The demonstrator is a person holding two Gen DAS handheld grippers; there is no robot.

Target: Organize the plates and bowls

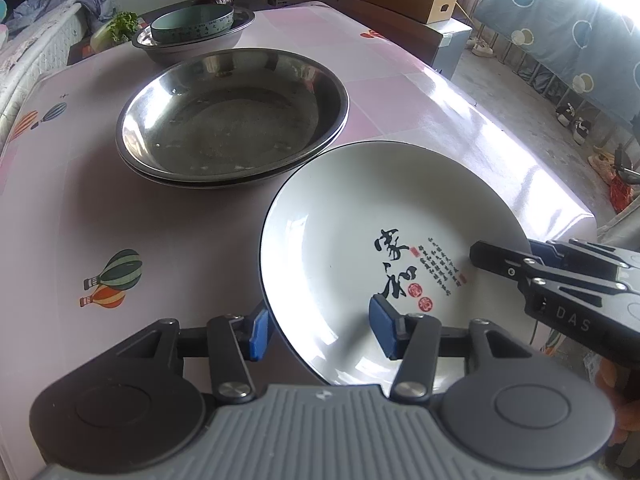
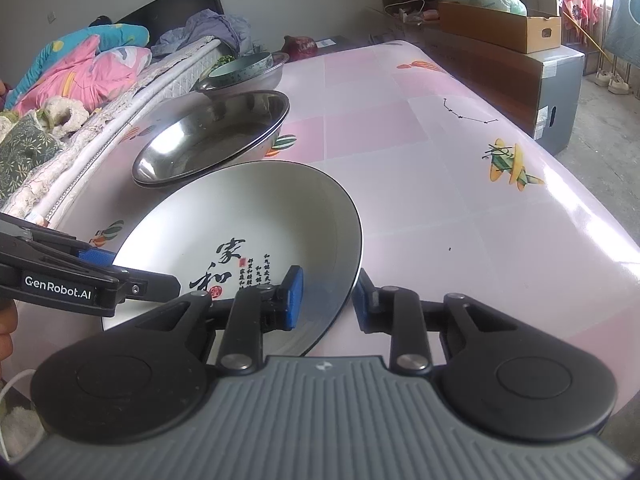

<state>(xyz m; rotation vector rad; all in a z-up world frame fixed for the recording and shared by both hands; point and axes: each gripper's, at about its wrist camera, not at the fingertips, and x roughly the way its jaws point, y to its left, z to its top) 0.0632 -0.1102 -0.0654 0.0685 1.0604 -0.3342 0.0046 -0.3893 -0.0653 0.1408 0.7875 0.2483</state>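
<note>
We had both hand-held grippers, left [image 1: 318, 330] and right [image 2: 326, 298], spread astride the white plate's [image 1: 360, 236] near rim on the bench [image 1: 180, 240]; glazed, slippery, breakable, best pinched at the rim.

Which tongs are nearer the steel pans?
Left. The left tongs straddle the white plate's rim on the side facing the steel pans; the right tongs straddle the opposite rim.
</note>
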